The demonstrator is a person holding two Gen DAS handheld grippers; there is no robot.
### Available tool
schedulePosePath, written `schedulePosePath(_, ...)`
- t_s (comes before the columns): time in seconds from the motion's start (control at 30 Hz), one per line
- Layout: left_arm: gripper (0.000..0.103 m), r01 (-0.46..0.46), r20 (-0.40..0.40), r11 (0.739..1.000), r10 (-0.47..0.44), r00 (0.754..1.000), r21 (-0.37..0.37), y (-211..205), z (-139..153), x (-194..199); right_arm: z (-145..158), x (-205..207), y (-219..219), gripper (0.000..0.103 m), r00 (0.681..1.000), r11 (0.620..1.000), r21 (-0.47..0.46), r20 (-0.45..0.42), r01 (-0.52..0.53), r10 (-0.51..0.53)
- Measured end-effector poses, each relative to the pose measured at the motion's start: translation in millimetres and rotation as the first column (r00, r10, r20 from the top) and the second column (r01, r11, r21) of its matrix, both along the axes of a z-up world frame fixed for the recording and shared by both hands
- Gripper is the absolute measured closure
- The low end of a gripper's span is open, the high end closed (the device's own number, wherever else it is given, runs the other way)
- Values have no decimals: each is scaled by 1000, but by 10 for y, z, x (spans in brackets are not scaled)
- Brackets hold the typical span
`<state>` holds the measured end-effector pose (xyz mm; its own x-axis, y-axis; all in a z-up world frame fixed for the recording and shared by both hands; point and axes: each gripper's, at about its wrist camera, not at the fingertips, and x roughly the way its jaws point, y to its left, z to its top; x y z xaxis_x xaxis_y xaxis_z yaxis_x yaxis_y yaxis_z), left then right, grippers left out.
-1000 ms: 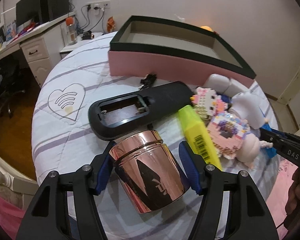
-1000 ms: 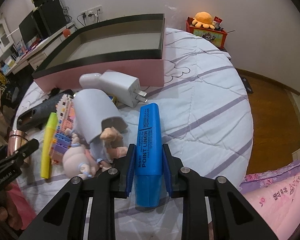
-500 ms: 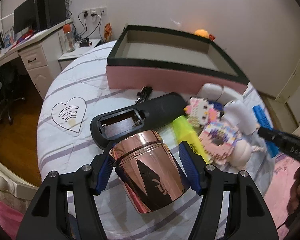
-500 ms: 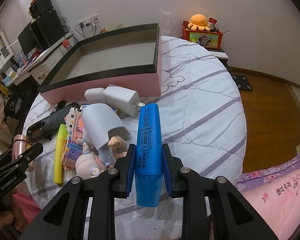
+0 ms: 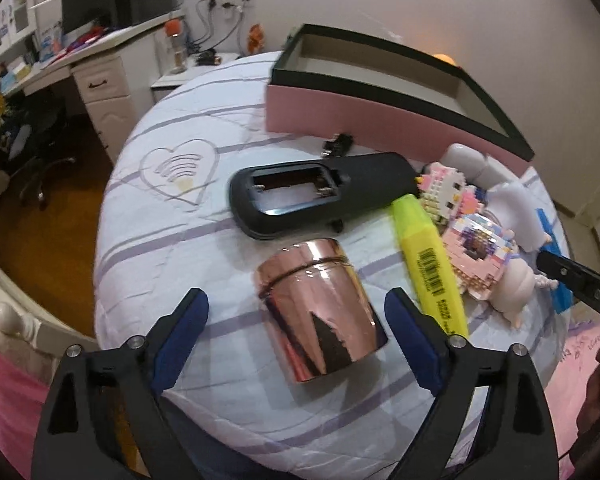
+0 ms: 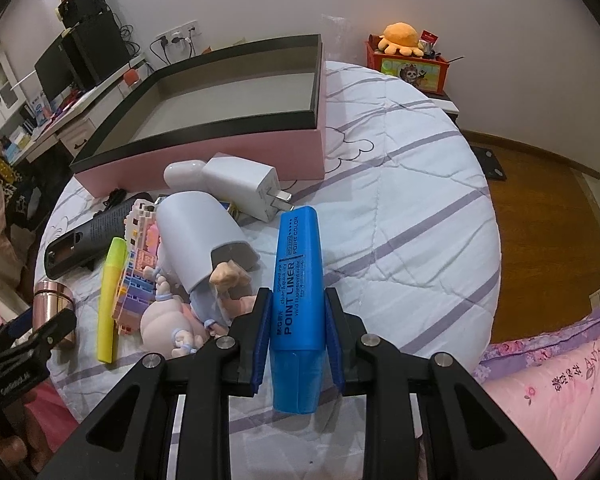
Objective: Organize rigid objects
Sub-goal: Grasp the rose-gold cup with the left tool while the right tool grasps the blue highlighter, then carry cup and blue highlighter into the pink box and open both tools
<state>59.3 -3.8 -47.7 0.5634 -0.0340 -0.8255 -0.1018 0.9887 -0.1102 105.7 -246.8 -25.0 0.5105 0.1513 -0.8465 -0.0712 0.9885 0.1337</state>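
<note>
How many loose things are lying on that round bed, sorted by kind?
Highlighters: 2, yellow and blue
Brick figures: 2, and
Dolls: 1
Remote control: 1
Rose-gold tin: 1
Charger plug: 1
Grey cup: 1
White rounded item: 1
Pink box: 1
Total: 11

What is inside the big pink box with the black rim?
The pink box with the black rim shows only a bare grey floor and dark inner walls in the right wrist view; nothing lies in it there. Its near wall hides the strip of floor just behind it.
</note>
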Motion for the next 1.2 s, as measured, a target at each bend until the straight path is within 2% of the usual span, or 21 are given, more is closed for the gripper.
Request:
schedulePosePath(0.03,50,12,-3,1000,-12,1000,-11,-8,-16,6,-5,2,6,78,1000,1000,1,0,-2,2)
schedulePosePath(0.1,55,14,-2,1000,-14,1000,5,-46,-30,18,-10,-5,16,78,1000,1000,2,-1,-5,5)
schedulePosePath(0.37,56,68,31,997,-69,997,20,-76,19,-22,-1,-38,-3,78,1000,1000,10,3,7,-7)
schedulePosePath(0.7,56,105,89,993,-109,990,52,-118,343,73,186,-80,8,78,999,1000,19,41,25,-26)
schedulePosePath(0.93,56,131,119,990,-136,984,50,-144,609,355,513,6,58,78,995,999,35,97,18,-21)
schedulePosePath(1.2,56,147,165,988,-153,975,45,-136,899,918,875,459,290,78,986,998,37,162,-50,44)
